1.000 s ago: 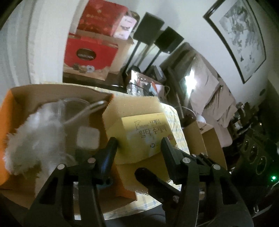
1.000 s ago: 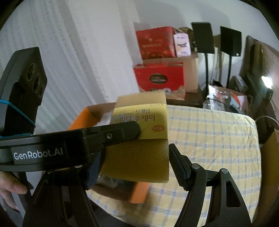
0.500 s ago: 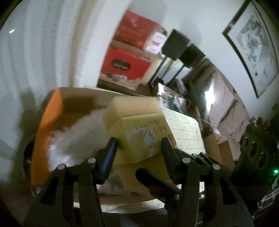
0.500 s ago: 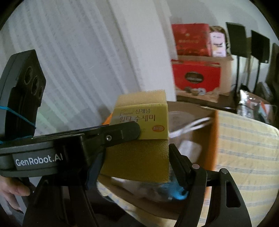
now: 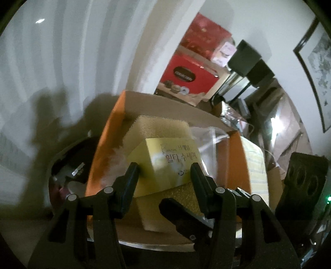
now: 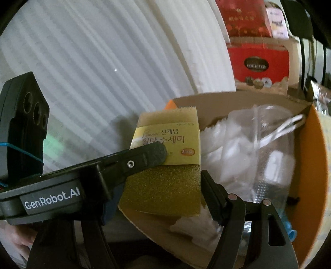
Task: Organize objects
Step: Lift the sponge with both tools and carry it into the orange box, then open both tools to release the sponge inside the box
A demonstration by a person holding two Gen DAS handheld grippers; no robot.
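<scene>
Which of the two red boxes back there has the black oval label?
The lower red box: the oval sits in the middle of its front. The upper red box, beside a small pink box, shows only gold print.

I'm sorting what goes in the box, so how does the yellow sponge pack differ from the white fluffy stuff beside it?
The sponge pack is a firm yellow block with a printed paper band; the white fluffy stuff is shapeless and unlabelled. The sponge pack is held up by both the left gripper and right gripper, while the fluffy stuff already lies inside the cardboard box. Both look soft.
</scene>
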